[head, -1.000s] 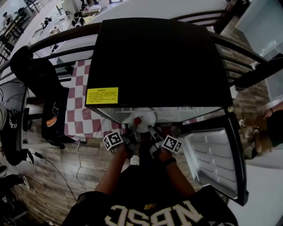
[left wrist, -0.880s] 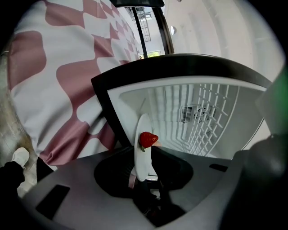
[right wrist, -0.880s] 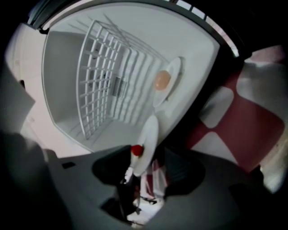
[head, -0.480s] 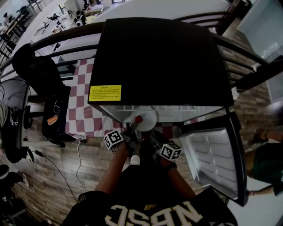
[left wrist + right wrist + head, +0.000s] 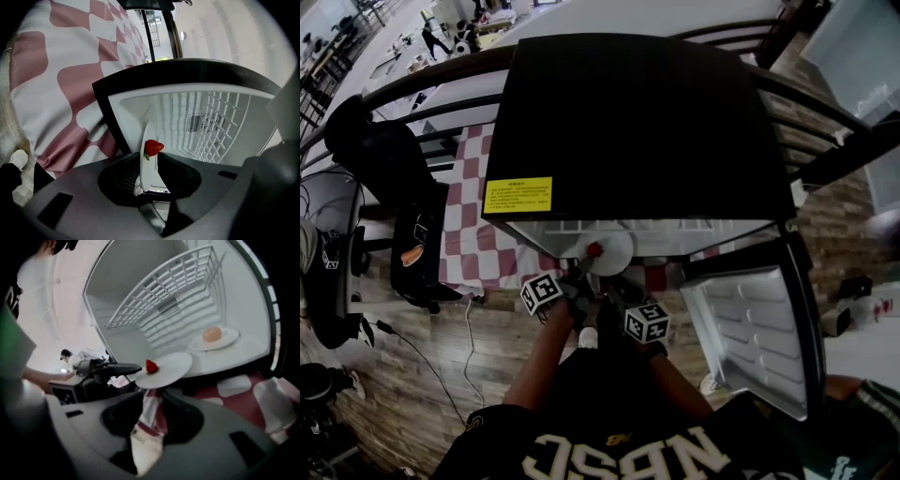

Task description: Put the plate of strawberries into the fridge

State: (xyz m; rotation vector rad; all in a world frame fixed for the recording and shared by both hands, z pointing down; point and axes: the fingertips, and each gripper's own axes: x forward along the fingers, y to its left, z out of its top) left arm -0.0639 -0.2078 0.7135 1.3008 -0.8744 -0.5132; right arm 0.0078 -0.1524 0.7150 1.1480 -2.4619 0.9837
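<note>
Right now the white plate (image 5: 611, 253) w/ its single strawberry (image 5: 592, 250) hangs at the mouth of the open black mini fridge (image 5: 637, 122), partly past the fridge's front lip. Whether it touches the fridge floor yet can't be told. The left gripper (image 5: 150, 180) has its jaws clamped on the plate's near rim, only a narrow gap btwn them, and holds it alone. It points almost level into the fridge, prob. b/c the plate has to go in flat under the wire rack (image 5: 211, 117) w/o the berry rolling off. The berry sits close to the gripped rim.

Deeper in the fridge a second plate (image 5: 225, 341) w/ a pale round item (image 5: 212, 333) already takes the back of the floor, so the strawberry plate likely lands nearer the fridge's front. The fridge door (image 5: 750, 328) stands swung wide, clear of both arms.

Vs. a second ago, the right gripper (image 5: 151, 423) was up at the plate's rim by the fridge mouth. It is now drawn back from the fridge toward the person and rolled, its marker cube showing a different face. Its jaws have just been closing to approx half gap w/ nothing btwn them, only checked cloth (image 5: 469, 234) showing through. Plate and left gripper sit where they were relative to the fridge.
</note>
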